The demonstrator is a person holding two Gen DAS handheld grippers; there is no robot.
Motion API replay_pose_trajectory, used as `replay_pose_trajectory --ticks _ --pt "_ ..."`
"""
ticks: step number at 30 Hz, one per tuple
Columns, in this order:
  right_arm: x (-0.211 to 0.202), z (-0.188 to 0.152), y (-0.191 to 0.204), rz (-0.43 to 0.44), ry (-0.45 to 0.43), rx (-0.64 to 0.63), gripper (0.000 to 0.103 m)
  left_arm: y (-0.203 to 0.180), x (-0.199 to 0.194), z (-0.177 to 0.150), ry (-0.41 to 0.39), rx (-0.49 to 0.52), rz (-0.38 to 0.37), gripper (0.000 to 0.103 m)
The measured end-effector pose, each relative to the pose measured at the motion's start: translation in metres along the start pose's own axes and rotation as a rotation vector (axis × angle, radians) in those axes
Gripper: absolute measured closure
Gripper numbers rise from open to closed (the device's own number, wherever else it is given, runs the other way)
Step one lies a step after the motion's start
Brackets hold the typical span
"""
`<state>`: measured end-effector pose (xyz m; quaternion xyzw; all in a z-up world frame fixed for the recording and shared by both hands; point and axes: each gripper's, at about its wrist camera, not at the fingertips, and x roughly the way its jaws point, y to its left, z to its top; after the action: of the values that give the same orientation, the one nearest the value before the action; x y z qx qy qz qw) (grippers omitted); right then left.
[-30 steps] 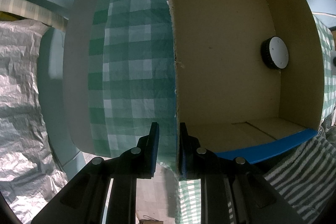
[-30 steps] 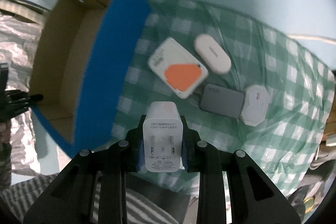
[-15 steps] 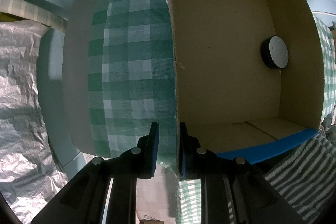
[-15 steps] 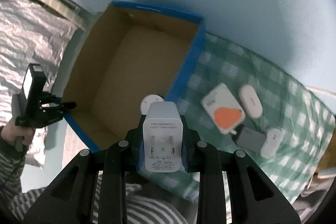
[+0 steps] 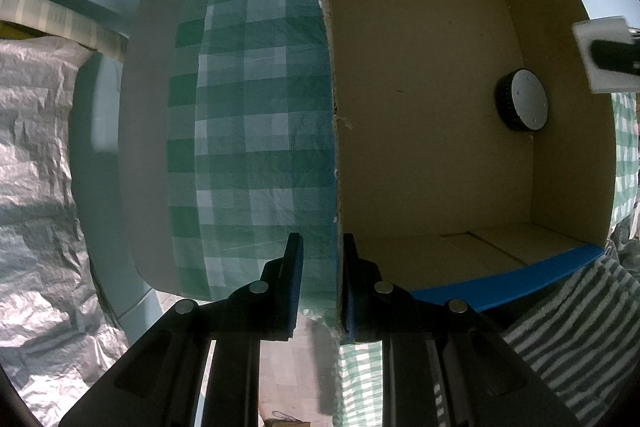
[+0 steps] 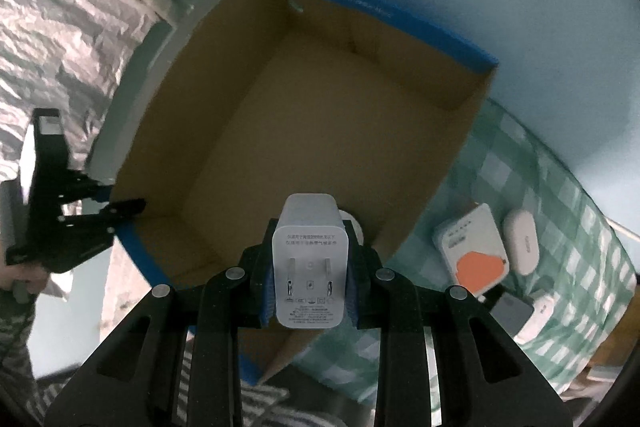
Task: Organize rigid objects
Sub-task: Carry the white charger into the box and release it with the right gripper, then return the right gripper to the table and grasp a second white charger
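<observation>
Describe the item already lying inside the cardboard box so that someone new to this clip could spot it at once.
Find the open cardboard box with blue outer walls. On its brown floor, close against one side wall, lies a small round puck: black ribbed edge, flat pale-grey top. It is the only thing in the box; the white charger is in the right gripper above it.

A: What is the right claw (image 6: 309,269) gripping at the bottom centre of the frame?

B: It is clamping a white charger (image 6: 309,263), prongs facing the camera, above the open cardboard box (image 6: 320,115).

A: And at the left edge?

B: The left claw (image 6: 120,213) is pinching the box's wall. At lower right, an orange-and-white device (image 6: 472,251) and a white oval case (image 6: 521,241) are lying on the checked cloth (image 6: 580,227).
</observation>
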<state>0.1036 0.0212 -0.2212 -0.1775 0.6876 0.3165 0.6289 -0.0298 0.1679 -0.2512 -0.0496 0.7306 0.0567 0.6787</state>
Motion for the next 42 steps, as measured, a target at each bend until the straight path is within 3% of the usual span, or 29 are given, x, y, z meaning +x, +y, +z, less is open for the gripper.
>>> replay_pose_trajectory --ticks 8,16,25,27,33,42 --pt "0.039 0.004 0.002 -0.04 0.058 -0.016 0.077 -0.001 0.001 0.0 0.0 0.001 -0.001 0.085" --pt "0.041 0.004 -0.003 -0.047 0.029 -0.005 0.077 -0.001 0.001 0.0 0.001 0.003 0.001 0.085" --pt "0.022 0.002 -0.01 -0.041 -0.014 0.022 0.061 -0.006 0.0 0.002 0.005 0.011 0.011 0.085" --pt "0.016 0.0 -0.009 -0.038 -0.024 0.023 0.052 -0.006 0.0 0.002 0.006 0.013 0.013 0.085" --pt "-0.009 -0.005 -0.005 -0.043 -0.069 0.025 0.041 -0.007 -0.003 0.002 0.005 0.016 0.016 0.085" --pt "-0.041 -0.019 -0.006 -0.052 -0.103 0.047 0.038 -0.007 -0.005 0.002 0.004 0.017 0.016 0.085"
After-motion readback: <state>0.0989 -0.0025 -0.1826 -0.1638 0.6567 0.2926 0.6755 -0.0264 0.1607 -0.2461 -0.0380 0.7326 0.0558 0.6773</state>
